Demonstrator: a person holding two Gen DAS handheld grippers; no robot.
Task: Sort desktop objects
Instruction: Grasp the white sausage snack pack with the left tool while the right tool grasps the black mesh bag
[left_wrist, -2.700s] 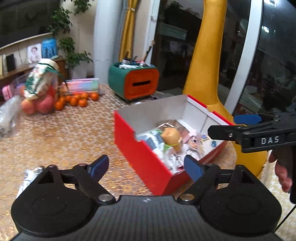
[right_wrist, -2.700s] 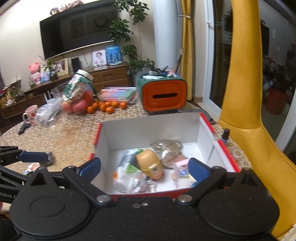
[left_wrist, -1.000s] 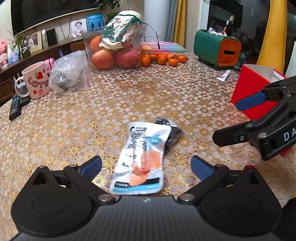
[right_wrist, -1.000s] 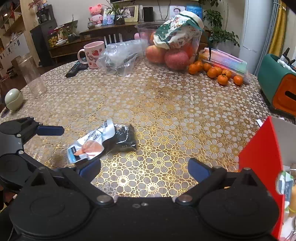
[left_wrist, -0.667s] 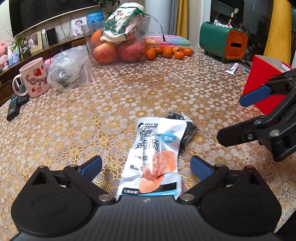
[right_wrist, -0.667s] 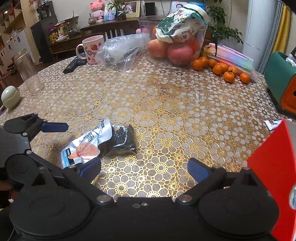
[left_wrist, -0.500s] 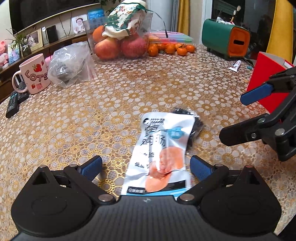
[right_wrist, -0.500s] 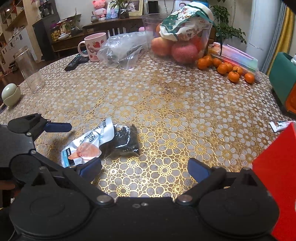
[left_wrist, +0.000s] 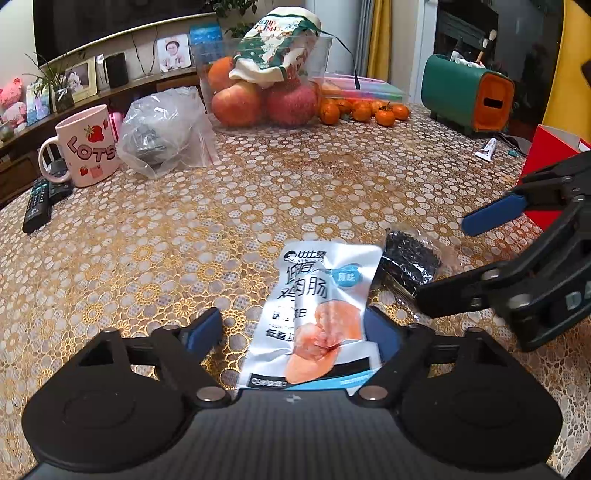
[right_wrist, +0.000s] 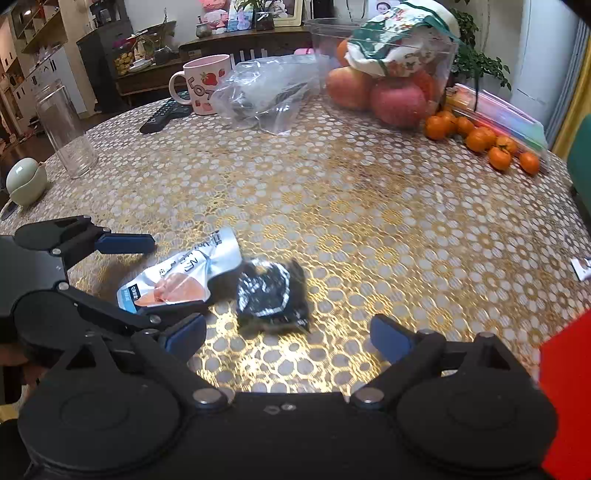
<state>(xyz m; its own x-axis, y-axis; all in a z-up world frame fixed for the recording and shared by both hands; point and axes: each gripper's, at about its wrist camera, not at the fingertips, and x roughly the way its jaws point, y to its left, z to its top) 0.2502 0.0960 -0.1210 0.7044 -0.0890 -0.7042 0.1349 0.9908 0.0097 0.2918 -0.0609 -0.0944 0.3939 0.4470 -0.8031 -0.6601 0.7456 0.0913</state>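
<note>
Left gripper (left_wrist: 295, 332) jaws closing around flat white-and-orange sausage pouch (left_wrist: 317, 317) on gold-patterned bench (left_wrist: 221, 206), not yet pinching. Right gripper (right_wrist: 288, 336) jaws closing, nothing held, black crinkled sachet (right_wrist: 271, 295) just ahead. Pinch pouch edges squarely, avoid dragging sachet.

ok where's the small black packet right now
The small black packet lies on the table just ahead of the right gripper, touching the right edge of the white sausage packet between the left jaws.
</note>
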